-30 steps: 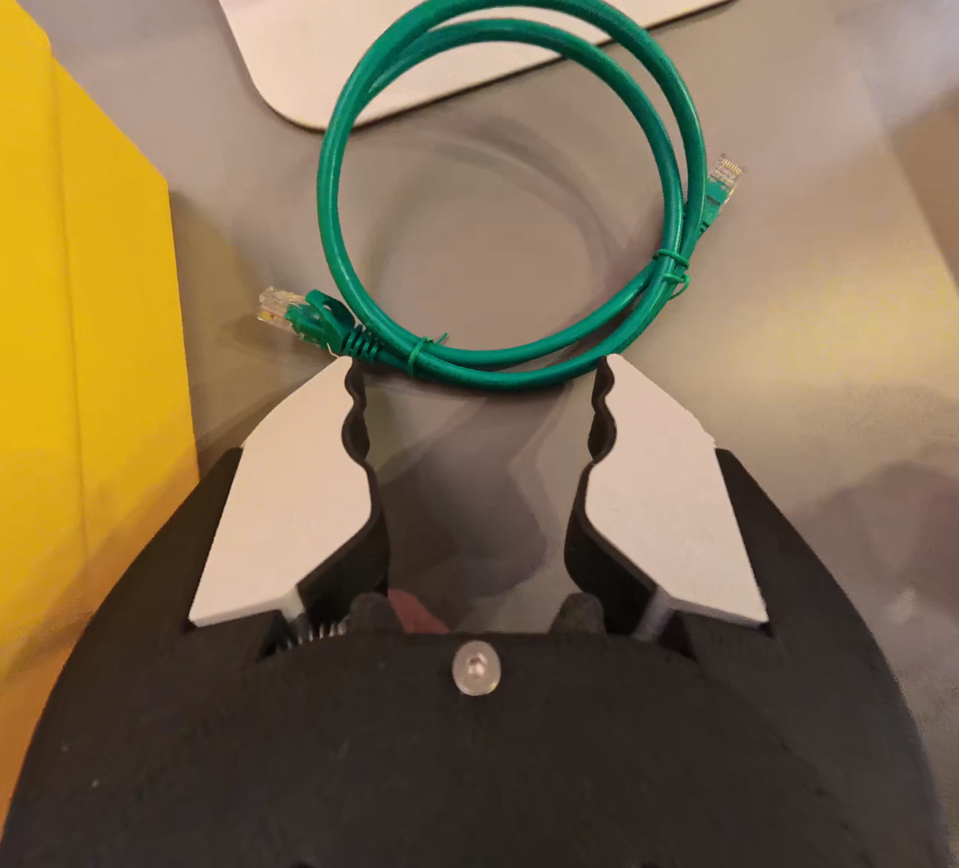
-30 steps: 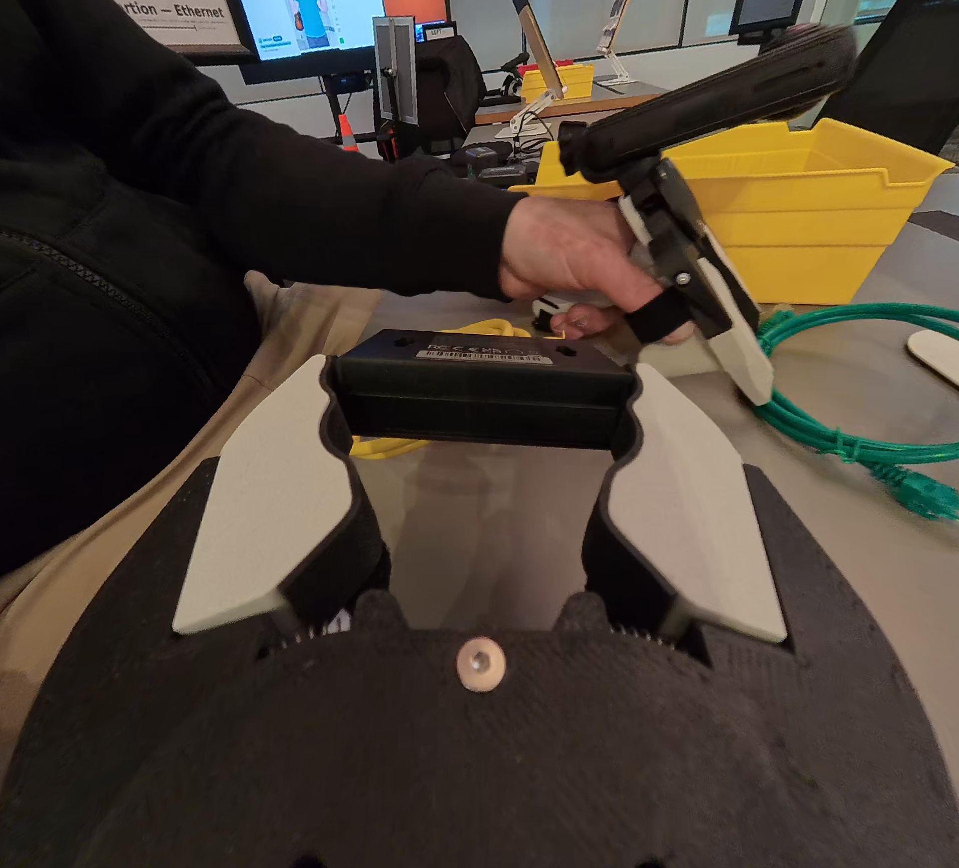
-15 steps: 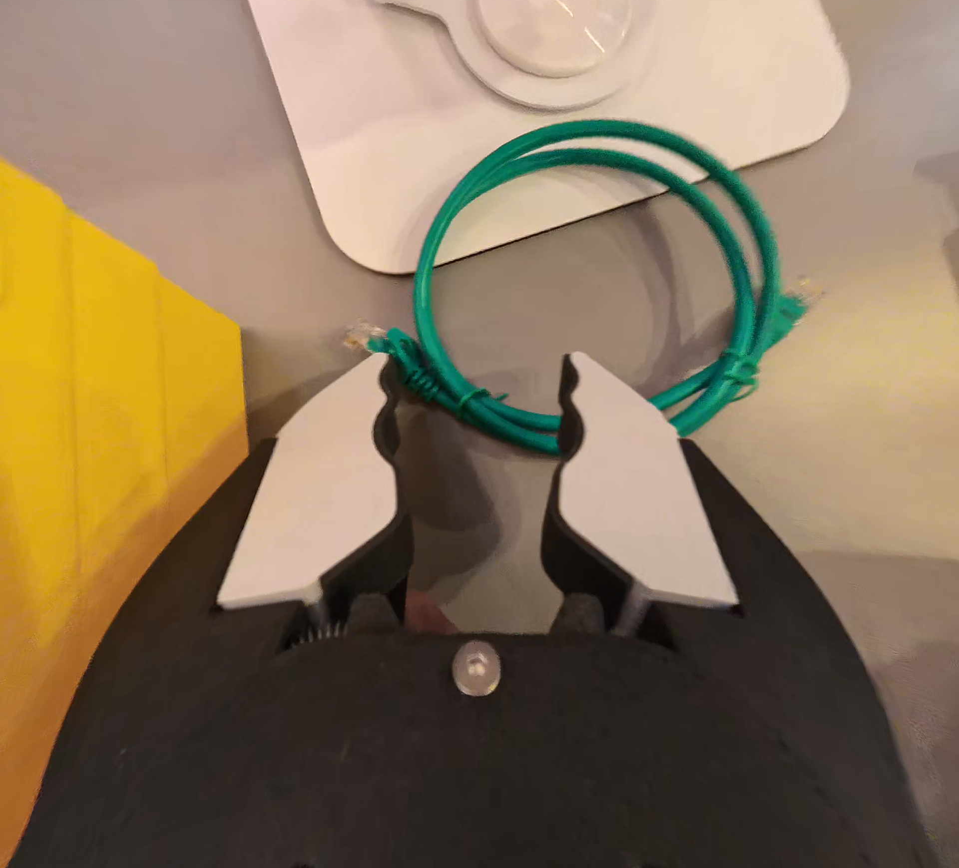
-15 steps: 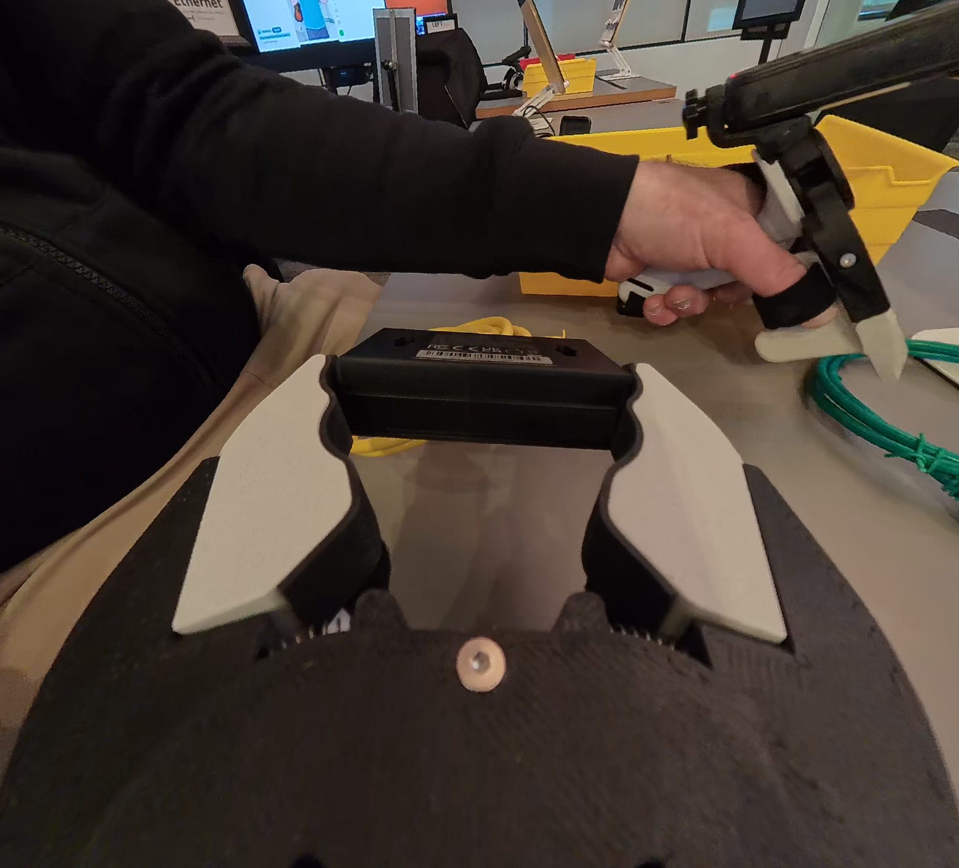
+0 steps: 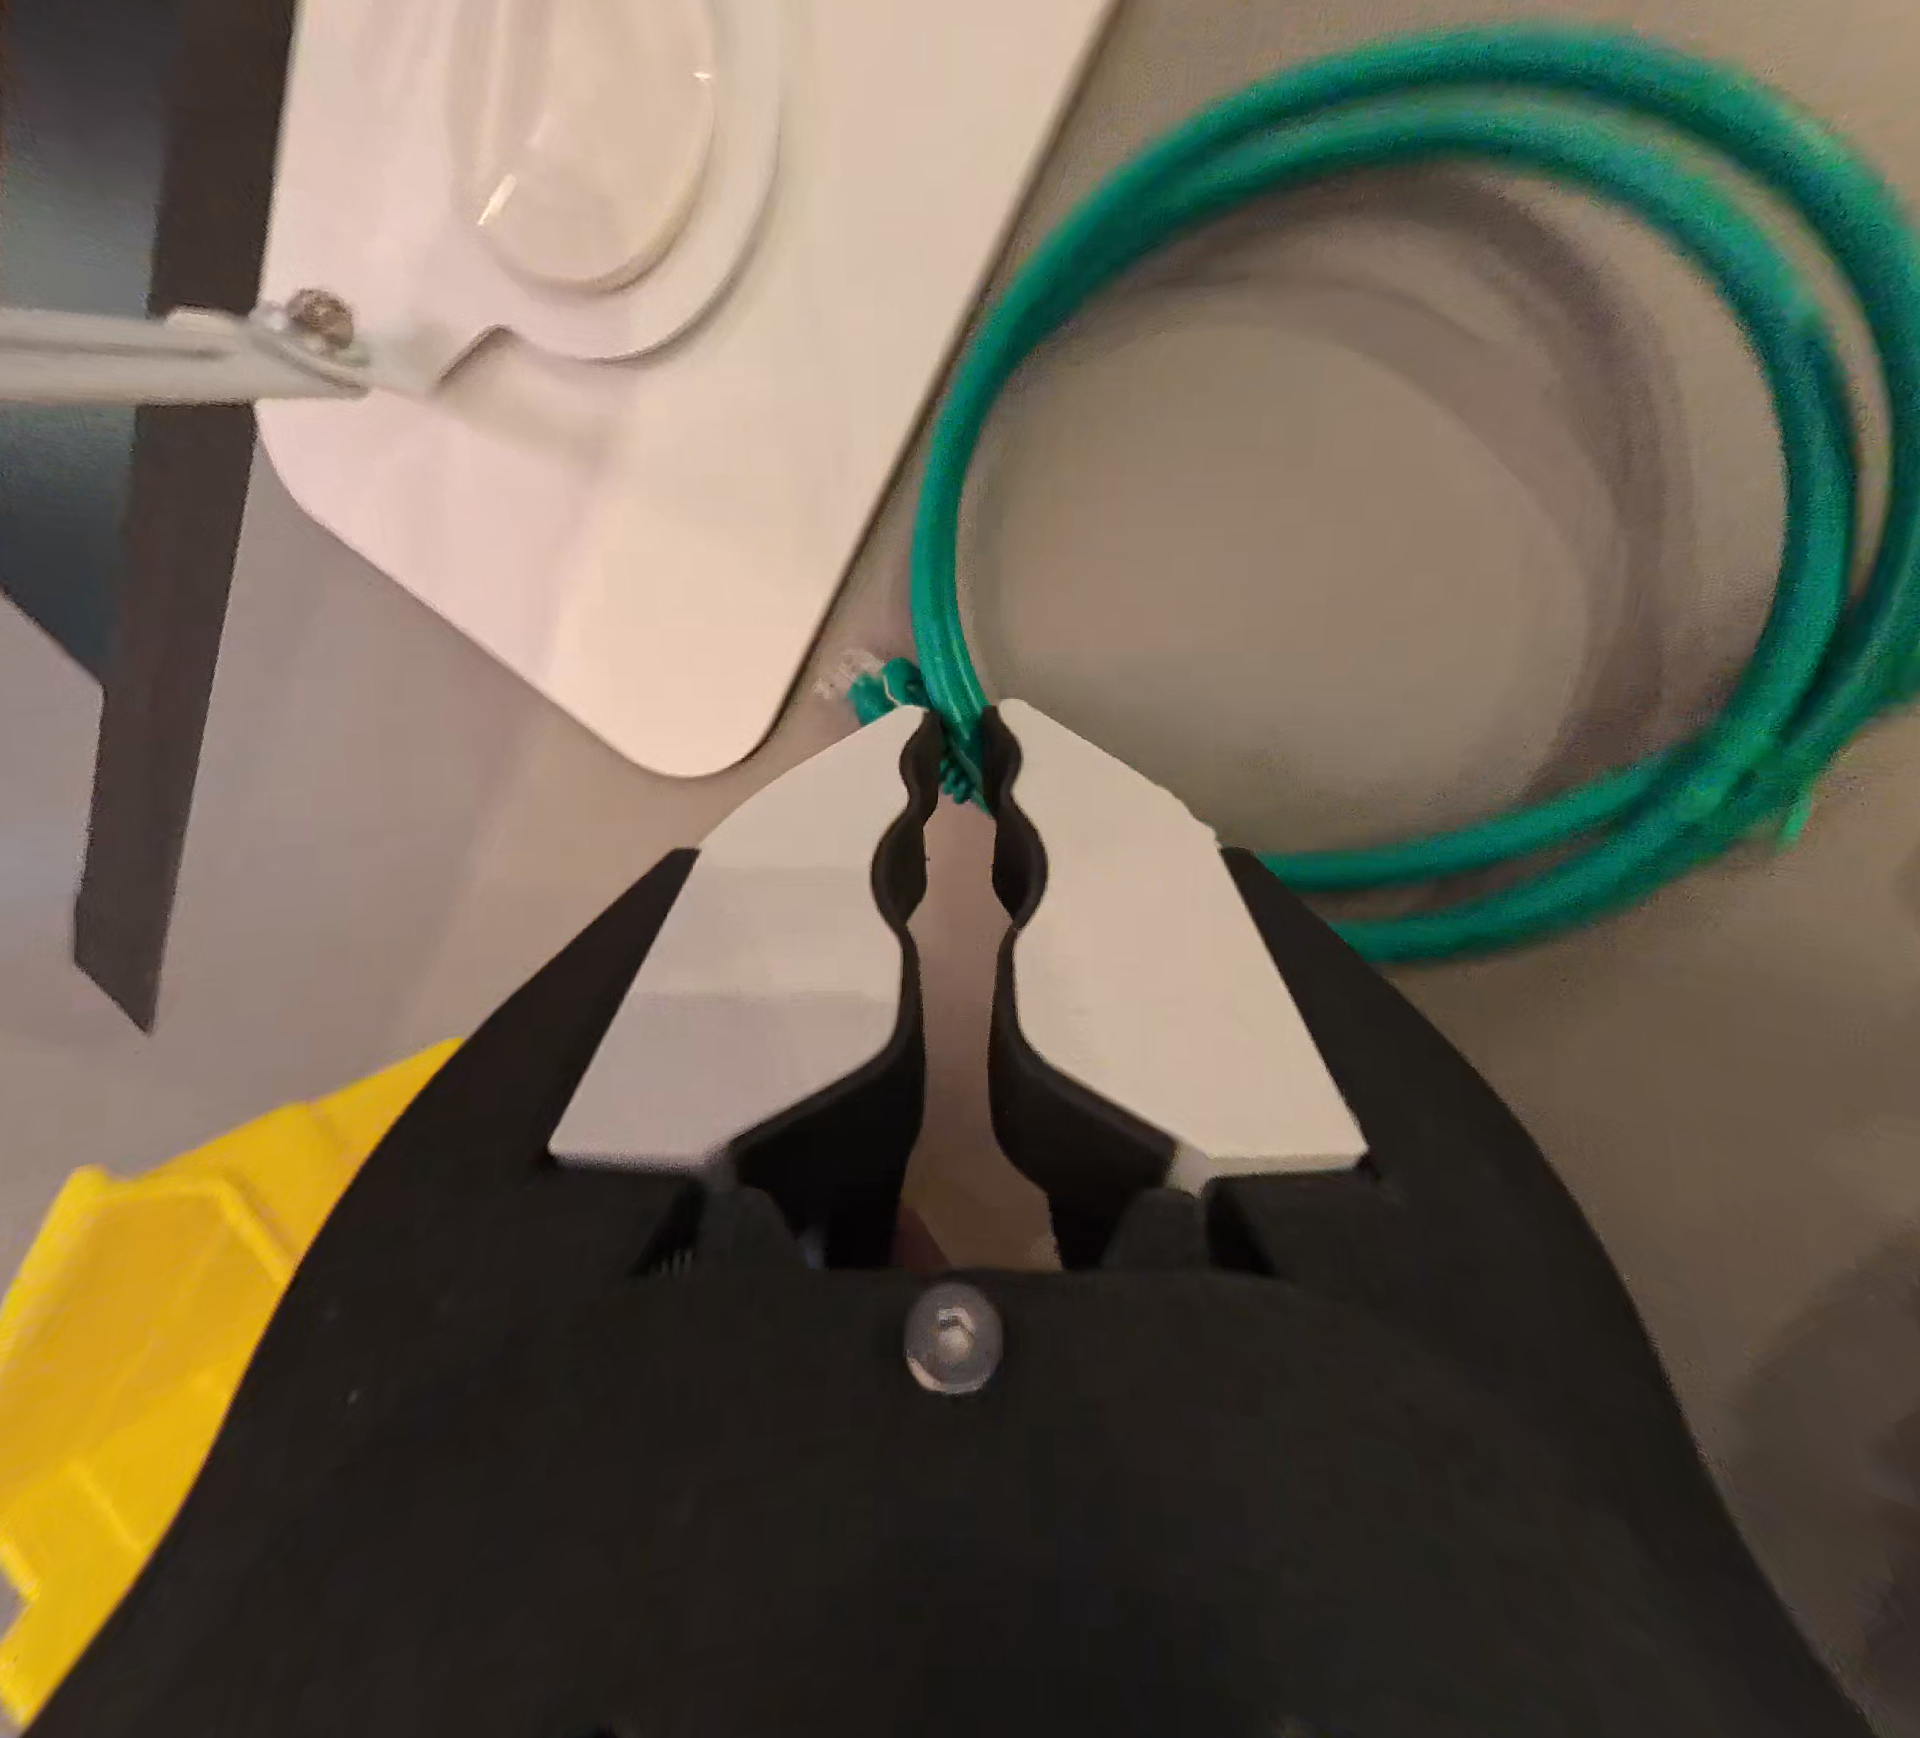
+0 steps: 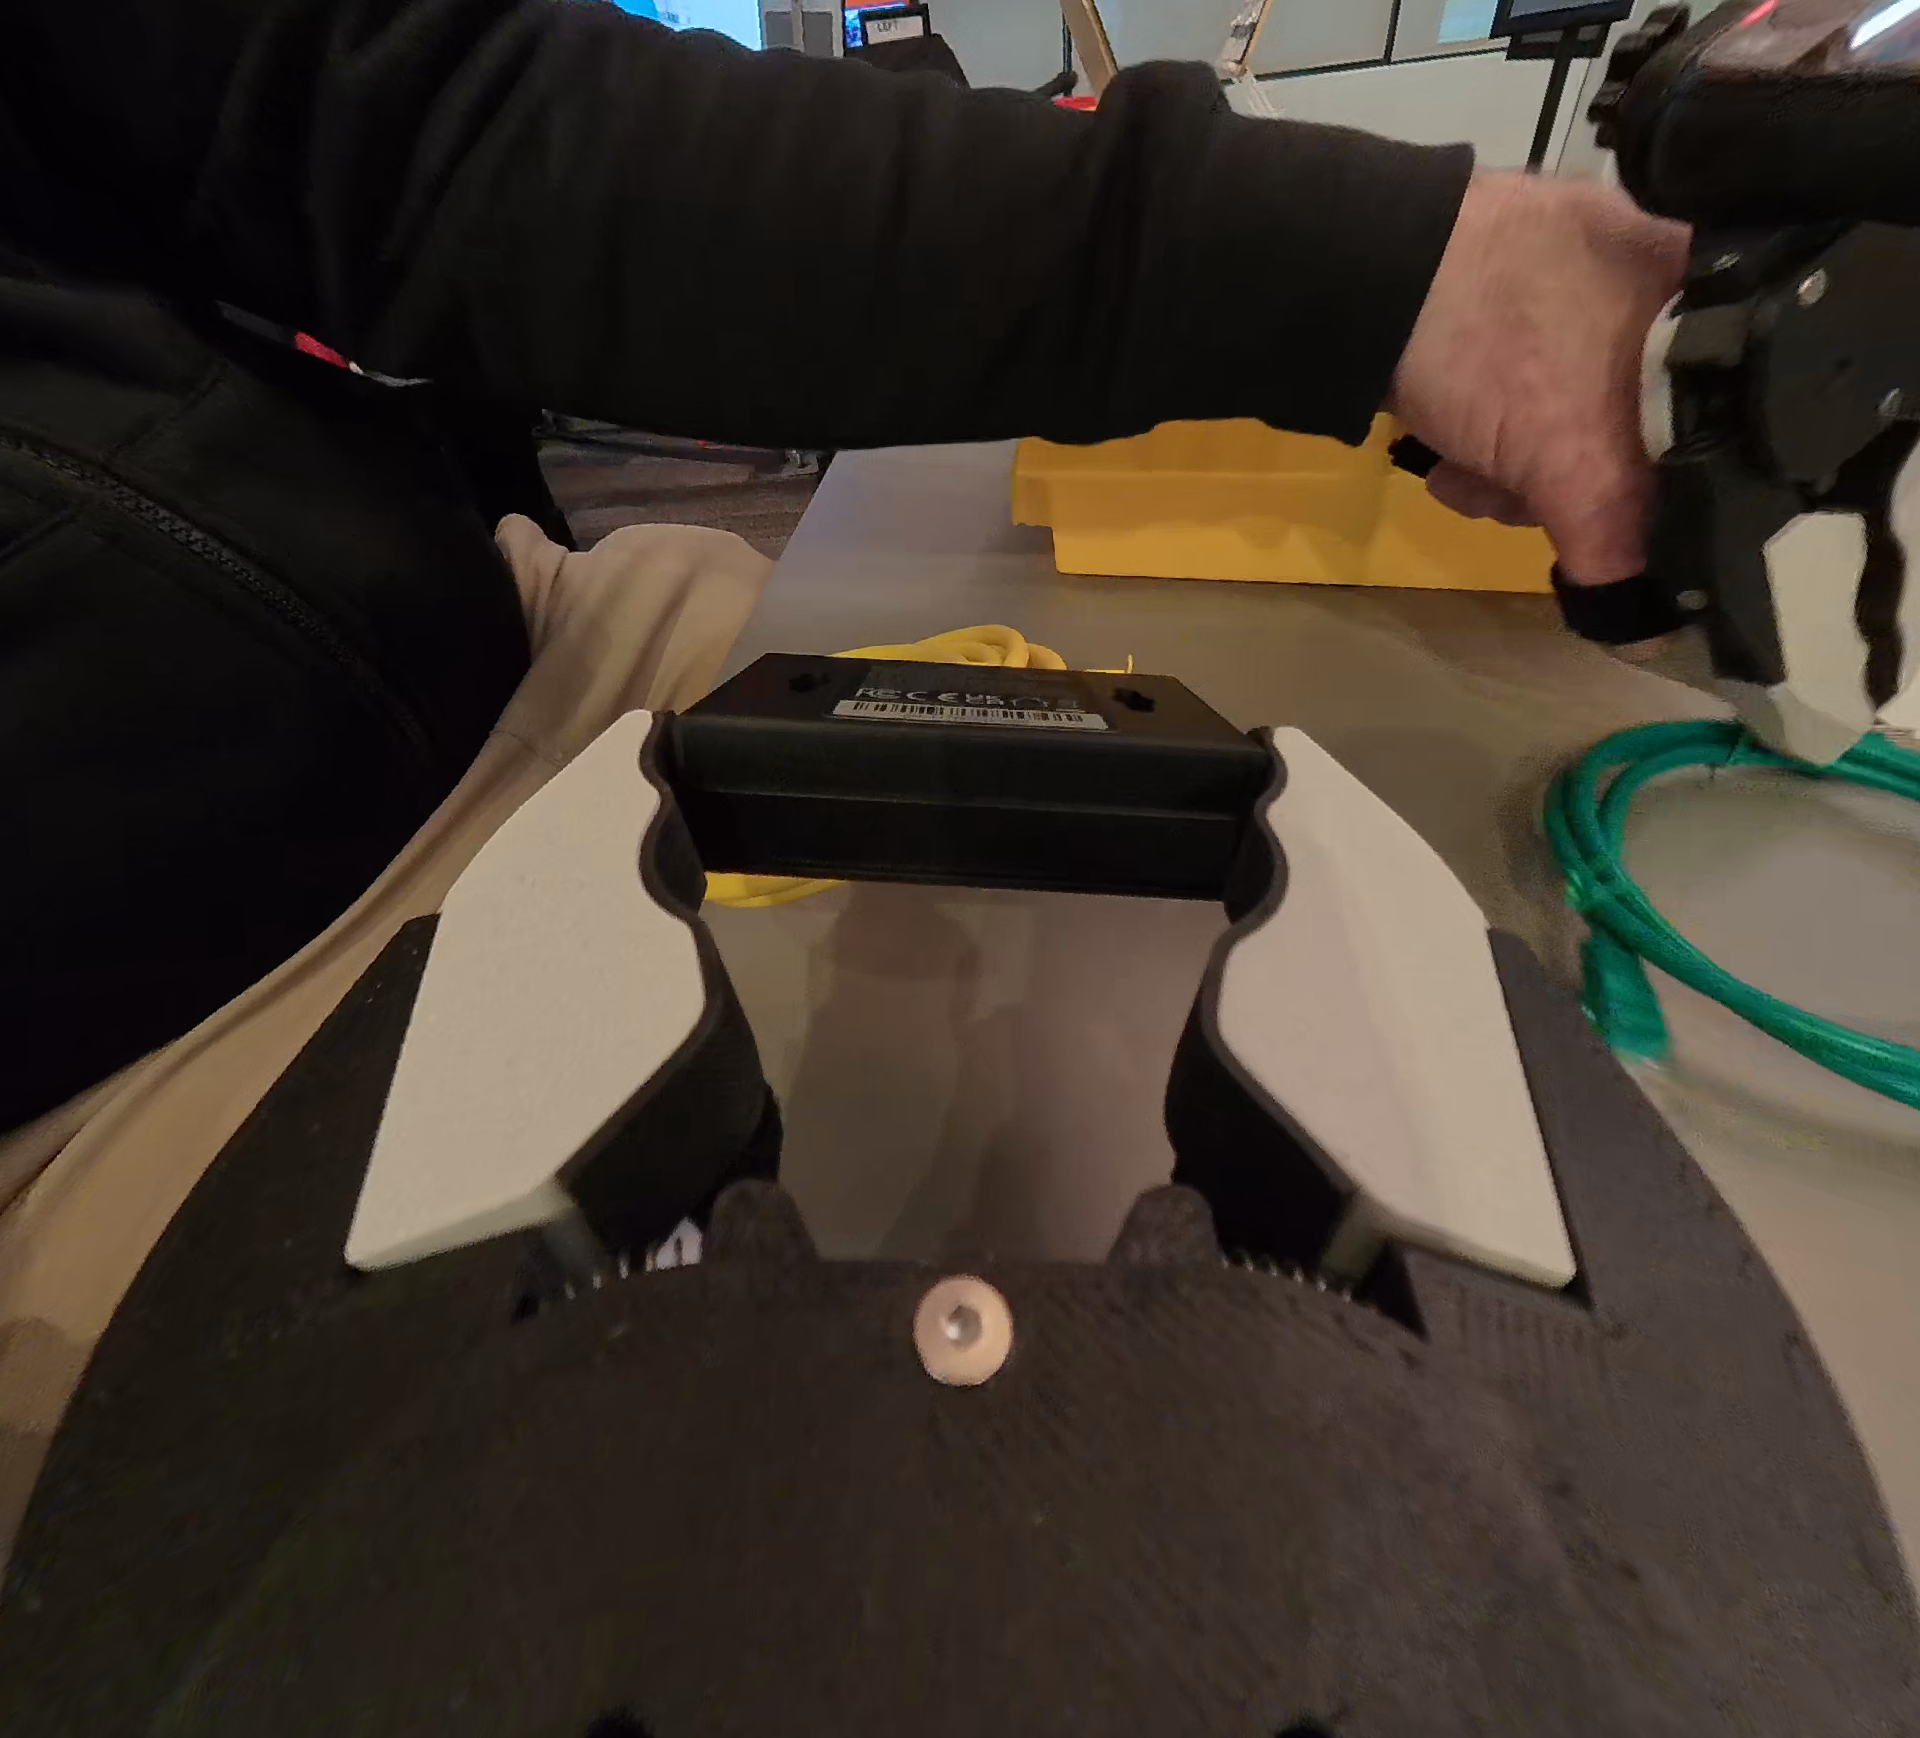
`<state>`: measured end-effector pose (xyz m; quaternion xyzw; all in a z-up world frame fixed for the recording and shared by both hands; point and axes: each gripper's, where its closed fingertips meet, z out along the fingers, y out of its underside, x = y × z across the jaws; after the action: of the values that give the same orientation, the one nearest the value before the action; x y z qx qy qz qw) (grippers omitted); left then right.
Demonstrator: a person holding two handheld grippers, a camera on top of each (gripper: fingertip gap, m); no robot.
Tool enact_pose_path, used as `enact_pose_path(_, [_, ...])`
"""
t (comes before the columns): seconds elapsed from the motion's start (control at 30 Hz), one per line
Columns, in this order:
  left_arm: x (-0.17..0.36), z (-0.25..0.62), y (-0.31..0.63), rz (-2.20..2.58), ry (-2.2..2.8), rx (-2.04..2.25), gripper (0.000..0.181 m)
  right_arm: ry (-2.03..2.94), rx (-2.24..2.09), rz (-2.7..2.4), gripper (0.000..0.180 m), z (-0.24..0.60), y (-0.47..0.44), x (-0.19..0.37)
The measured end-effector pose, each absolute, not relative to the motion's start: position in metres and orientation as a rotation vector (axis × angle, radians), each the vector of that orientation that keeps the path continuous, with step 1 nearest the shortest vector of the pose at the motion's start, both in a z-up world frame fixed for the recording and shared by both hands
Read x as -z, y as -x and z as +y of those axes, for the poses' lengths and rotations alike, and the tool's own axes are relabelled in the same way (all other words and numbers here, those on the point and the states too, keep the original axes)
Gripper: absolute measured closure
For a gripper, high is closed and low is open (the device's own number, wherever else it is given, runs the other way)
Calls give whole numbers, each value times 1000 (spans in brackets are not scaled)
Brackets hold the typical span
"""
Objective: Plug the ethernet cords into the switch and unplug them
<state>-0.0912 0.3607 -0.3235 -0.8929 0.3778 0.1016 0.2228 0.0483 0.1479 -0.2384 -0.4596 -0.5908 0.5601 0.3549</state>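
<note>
A coiled green ethernet cord [image 5: 1455,161] lies on the grey table. My left gripper [image 5: 961,732] is shut on the cord just behind its clear plug [image 5: 847,678], which sticks out to the left of the fingertips. In the right wrist view the same cord [image 6: 1621,919] lies at the right with the left gripper [image 6: 1813,722] on it, held by a hand. My right gripper [image 6: 961,815] is shut on the black switch [image 6: 956,795] by its two ends, its labelled face up. A yellow cord [image 6: 966,649] lies behind the switch.
A white stand base [image 5: 582,254] with a round disc lies next to the cord's plug. A yellow bin [image 5: 135,1356] is at the lower left; it also shows in the right wrist view [image 6: 1247,504]. The person's black sleeve [image 6: 831,254] crosses above the table.
My left gripper has closed from open onto the green cord near its plug and swung right, dragging the coil. My right gripper still holds the switch in the same place.
</note>
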Motion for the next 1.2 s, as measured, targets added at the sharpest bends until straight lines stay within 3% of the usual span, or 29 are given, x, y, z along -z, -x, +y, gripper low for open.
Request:
enact_pose_path(0.03, [319, 361, 90, 942, 2496, -227, 169, 1188, -1447, -1527, 80, 148, -48, 238])
enact_pose_path(0.1, [322, 348, 85, 800, 2622, -81, 127, 1188, -1446, -1528, 80, 148, -48, 239])
enact_pose_path(0.2, [333, 340, 106, 715, 2686, -223, 111, 1189, -1444, -1538, 80, 147, -48, 239])
enact_pose_path(0.33, [338, 349, 89, 658, 2629, -59, 160, 1189, -1442, -1543, 80, 146, -48, 240])
enact_pose_path(0.4, [337, 352, 87, 815, 2581, -111, 165, 1187, -1446, -1541, 80, 146, -48, 239])
enact_pose_path(0.57, [335, 346, 89, 1491, 2404, -429, 168, 1184, -1446, -1549, 80, 145, -48, 240])
enact_pose_path(0.73, [334, 316, 75, 1836, 2292, -306, 167, 1182, -1447, -1558, 80, 144, -48, 240])
enact_pose_path(0.87, [321, 310, 76, 1766, 2298, -282, 146, 1182, -1447, -1565, 80, 143, -48, 241])
enact_pose_path(1.07, [300, 331, 62, 1428, 2272, -171, 169, 1184, -1450, -1568, 80, 143, -48, 241])
enact_pose_path(1.2, [321, 325, 64, 1461, 2313, -166, 161, 1183, -1453, -1566, 80, 143, -48, 241])
